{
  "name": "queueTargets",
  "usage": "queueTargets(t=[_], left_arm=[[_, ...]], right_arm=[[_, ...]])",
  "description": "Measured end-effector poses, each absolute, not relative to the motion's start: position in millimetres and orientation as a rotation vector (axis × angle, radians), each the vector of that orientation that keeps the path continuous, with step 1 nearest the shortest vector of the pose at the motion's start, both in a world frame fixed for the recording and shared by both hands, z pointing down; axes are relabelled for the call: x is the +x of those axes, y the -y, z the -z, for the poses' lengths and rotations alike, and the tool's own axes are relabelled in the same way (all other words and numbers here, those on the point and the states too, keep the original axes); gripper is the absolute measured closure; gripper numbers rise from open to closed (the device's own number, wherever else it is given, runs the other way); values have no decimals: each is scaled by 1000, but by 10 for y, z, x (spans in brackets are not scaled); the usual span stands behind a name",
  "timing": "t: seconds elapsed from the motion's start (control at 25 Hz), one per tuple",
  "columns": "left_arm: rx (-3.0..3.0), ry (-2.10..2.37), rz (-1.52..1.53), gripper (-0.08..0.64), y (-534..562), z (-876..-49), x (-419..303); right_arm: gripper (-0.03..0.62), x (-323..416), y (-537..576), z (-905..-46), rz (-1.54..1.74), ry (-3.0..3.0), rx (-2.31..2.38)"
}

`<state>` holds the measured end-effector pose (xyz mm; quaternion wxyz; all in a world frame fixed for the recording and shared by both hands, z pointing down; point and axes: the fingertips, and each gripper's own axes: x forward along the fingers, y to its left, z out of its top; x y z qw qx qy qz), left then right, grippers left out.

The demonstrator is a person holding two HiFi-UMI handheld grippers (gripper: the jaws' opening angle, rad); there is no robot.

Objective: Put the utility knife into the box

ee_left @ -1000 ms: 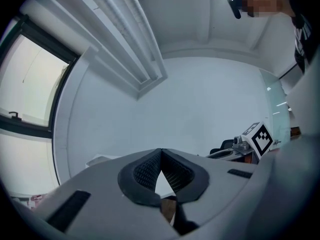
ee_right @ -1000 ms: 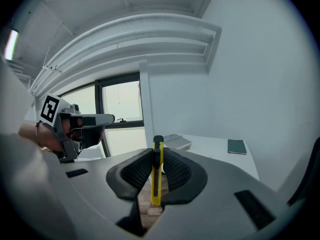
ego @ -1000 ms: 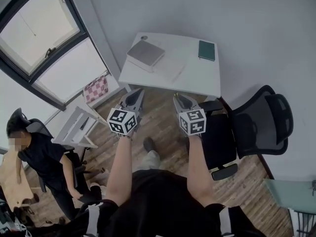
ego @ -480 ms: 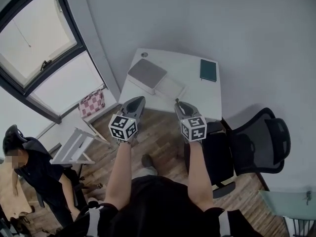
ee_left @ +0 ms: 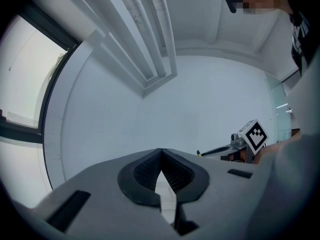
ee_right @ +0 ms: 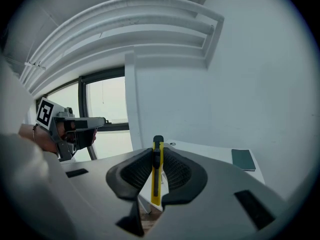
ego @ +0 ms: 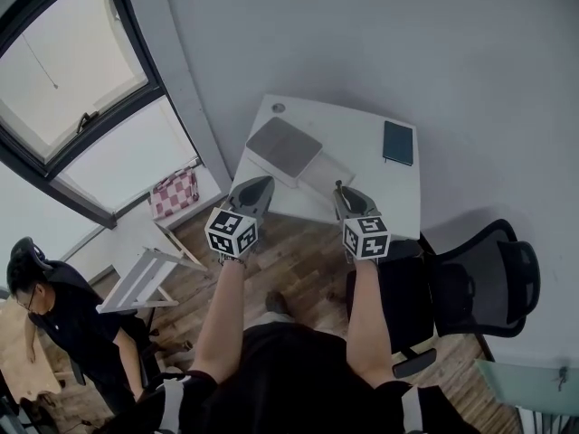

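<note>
In the right gripper view a yellow utility knife [ee_right: 157, 176] stands upright between the pads of my right gripper [ee_right: 157, 156], which is shut on it. My left gripper [ee_left: 161, 155] has its tips together and holds nothing. In the head view both grippers are held out side by side, the left gripper [ego: 253, 191] and the right gripper [ego: 347, 197], just short of the white table [ego: 362, 129]. A flat grey box [ego: 283, 146] lies on the table's left part, beyond the left gripper. The knife's yellow tip [ee_left: 199, 154] shows at the right of the left gripper view.
A dark green notebook [ego: 398, 143] lies at the table's far right, and a white sheet [ego: 327, 168] beside the box. A black office chair [ego: 484, 278] stands to the right. At the left are a window, a checkered cushion [ego: 176, 193], a white rack [ego: 145, 277] and a person in black [ego: 54, 319].
Both grippers have moved forward together towards the table, which now lies closer under them. The knife stays gripped in the right gripper. The left jaws stay together.
</note>
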<state>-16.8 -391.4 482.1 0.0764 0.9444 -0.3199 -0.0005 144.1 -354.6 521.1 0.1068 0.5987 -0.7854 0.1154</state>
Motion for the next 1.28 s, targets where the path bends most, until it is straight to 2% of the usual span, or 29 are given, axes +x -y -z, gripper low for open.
queueTargets(t=[0.56, 1.28], left_arm=[[2838, 965, -39, 535, 4337, -4825, -14], [2801, 1096, -30, 535, 5632, -4746, 457]], right_arm=[[511, 1631, 4049, -5194, -351, 2332, 1782], [511, 2162, 5585, -5164, -337, 2432, 1656]])
